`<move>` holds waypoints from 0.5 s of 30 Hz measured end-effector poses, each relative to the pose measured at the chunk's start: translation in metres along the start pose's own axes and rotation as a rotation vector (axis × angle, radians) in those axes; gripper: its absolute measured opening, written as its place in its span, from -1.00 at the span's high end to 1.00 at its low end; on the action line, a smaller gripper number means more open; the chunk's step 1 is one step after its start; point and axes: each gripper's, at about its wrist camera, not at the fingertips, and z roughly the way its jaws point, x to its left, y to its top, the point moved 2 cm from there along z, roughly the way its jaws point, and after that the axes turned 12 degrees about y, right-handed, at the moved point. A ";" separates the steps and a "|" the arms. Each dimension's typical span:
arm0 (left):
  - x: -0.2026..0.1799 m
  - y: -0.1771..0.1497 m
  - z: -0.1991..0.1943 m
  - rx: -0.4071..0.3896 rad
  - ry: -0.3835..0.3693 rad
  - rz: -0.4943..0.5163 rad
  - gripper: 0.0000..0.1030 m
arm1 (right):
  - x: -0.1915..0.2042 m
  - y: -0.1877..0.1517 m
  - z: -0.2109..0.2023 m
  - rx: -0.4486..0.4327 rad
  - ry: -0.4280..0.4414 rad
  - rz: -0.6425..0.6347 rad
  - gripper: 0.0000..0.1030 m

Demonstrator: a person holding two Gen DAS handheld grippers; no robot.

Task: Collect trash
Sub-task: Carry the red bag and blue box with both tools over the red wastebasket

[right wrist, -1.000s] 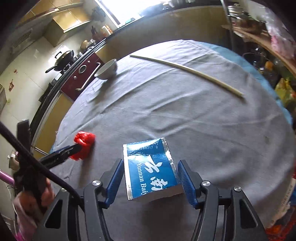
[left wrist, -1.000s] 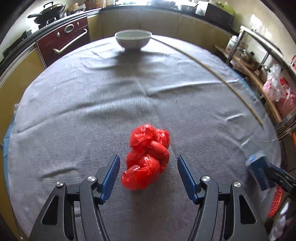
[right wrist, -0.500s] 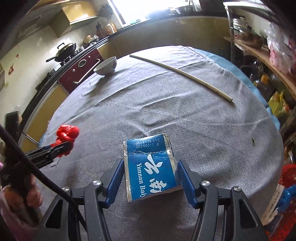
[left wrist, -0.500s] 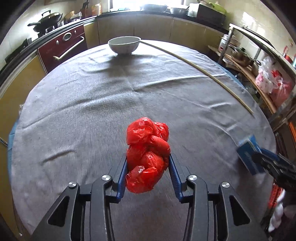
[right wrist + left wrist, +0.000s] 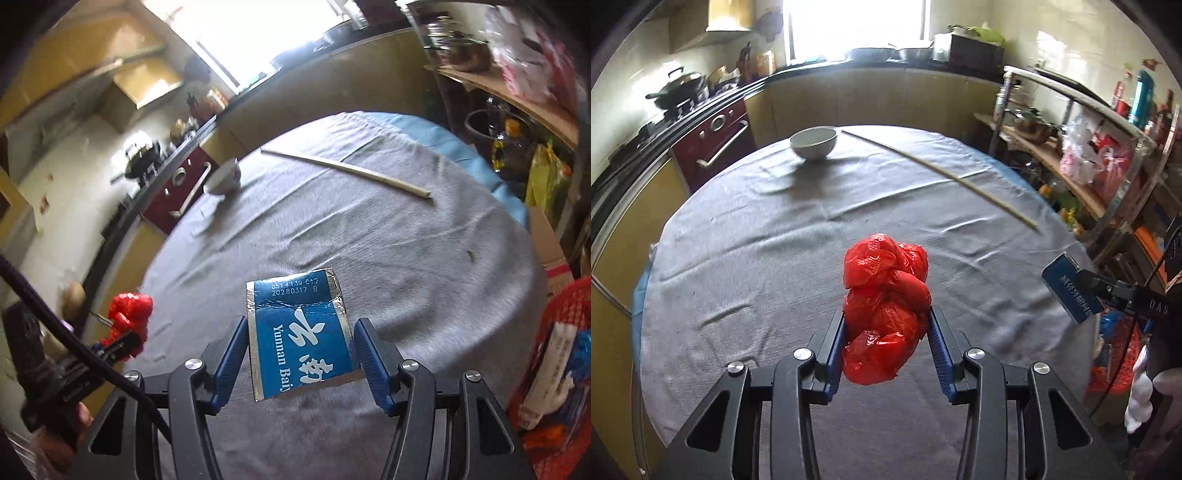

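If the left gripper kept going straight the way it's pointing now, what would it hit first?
Likely the grey tablecloth. The left gripper, shut on the red plastic bag, points down at bare cloth, short of the white bowl and the long stick. Depth is unclear.

Room: a kitchen, seen over a round table [image 5: 746,258] under a grey cloth.
Light: a bright window [image 5: 857,26] at the far wall glared white.
Counters: yellow cabinets [image 5: 871,96] ran under a dark worktop along the far and left walls.
Oven: a dark red oven door [image 5: 714,144] sat in the left run.
Hob: a black wok [image 5: 681,86] stood above it.
Walls: pale glossy tiles [image 5: 1067,48].
Right side: a metal-framed shelf rack [image 5: 1082,144] was crowded with bags and bottles.
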 end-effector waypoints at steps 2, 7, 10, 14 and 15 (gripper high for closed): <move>-0.009 0.000 -0.008 -0.012 -0.016 0.016 0.15 | -0.005 0.000 -0.017 -0.030 0.013 0.023 -0.21; -0.038 -0.001 -0.026 -0.030 -0.065 0.075 0.15 | -0.020 -0.004 -0.064 -0.108 0.024 0.070 -0.21; -0.057 -0.002 -0.035 -0.033 -0.112 0.113 0.15 | -0.032 -0.006 -0.094 -0.157 0.028 0.100 -0.21; -0.086 -0.004 -0.047 -0.040 -0.170 0.167 0.15 | -0.053 -0.012 -0.136 -0.222 0.032 0.155 -0.21; -0.093 -0.004 -0.050 -0.042 -0.183 0.182 0.15 | -0.059 -0.015 -0.147 -0.242 0.026 0.170 -0.21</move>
